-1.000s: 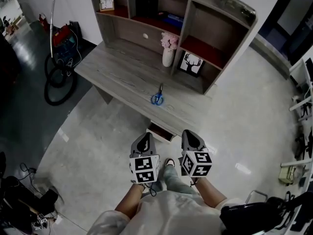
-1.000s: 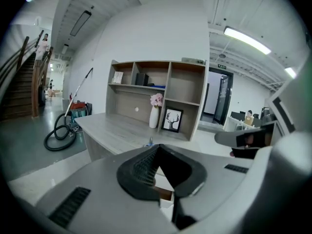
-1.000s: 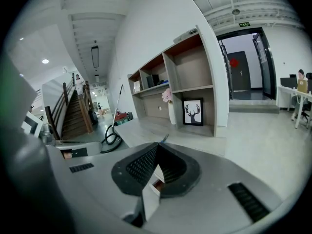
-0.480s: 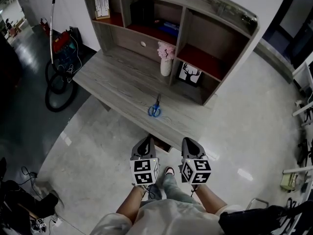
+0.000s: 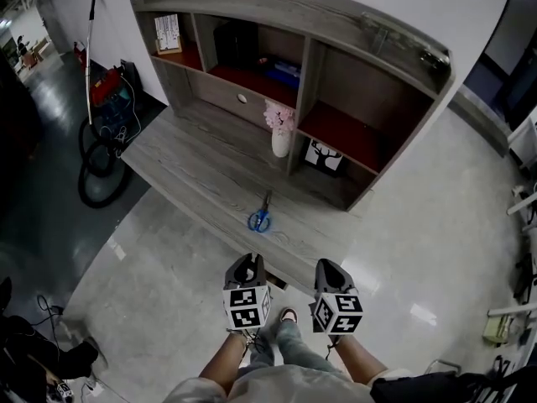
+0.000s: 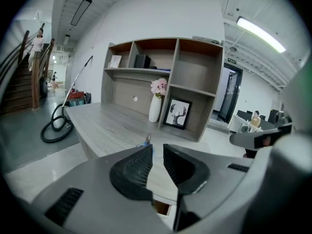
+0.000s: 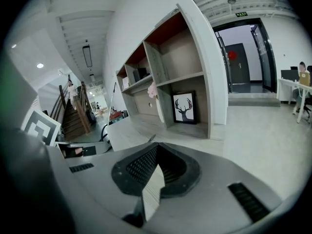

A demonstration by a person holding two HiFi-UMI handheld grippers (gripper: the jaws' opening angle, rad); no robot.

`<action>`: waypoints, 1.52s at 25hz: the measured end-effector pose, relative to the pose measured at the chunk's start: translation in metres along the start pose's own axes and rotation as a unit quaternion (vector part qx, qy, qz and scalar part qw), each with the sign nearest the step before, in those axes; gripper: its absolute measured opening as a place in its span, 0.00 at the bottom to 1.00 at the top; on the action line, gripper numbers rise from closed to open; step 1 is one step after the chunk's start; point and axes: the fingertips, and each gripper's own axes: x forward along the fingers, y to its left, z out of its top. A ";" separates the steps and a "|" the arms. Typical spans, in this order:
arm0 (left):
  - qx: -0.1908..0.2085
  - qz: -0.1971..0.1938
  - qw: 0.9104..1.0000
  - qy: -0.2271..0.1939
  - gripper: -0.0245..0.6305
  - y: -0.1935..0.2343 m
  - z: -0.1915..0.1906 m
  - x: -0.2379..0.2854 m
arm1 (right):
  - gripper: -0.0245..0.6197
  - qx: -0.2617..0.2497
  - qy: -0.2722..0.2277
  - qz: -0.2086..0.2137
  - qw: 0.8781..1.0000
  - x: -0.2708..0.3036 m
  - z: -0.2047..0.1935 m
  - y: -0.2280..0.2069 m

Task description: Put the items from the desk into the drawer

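Blue-handled scissors point(image 5: 258, 217) lie on the grey wooden desk point(image 5: 193, 162), near its front edge. Both grippers hang side by side in front of the desk, short of that edge. My left gripper point(image 5: 246, 267) points at the scissors point(image 6: 147, 141); its jaws point(image 6: 157, 148) have just been opening, and they stand apart with nothing between them. My right gripper point(image 5: 331, 270) has its tips together point(image 7: 156, 146) and holds nothing. A drawer point(image 6: 161, 207) under the desk front stands slightly open and shows a brown inside.
A hutch point(image 5: 336, 65) stands at the back of the desk, with a small knobbed drawer point(image 5: 242, 99). A vase of pink flowers point(image 5: 279, 137) and a framed deer picture point(image 5: 324, 158) stand under it. A vacuum hose point(image 5: 96, 175) lies on the floor at the left.
Both grippers have moved forward toward the desk's front edge, which has come closer. The half-open drawer under the desk is now mostly hidden behind them in the head view.
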 end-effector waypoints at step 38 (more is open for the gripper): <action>0.050 0.025 0.988 0.145 0.19 0.048 -0.051 0.178 | 0.04 0.044 0.077 0.012 0.996 0.105 -0.047 -0.063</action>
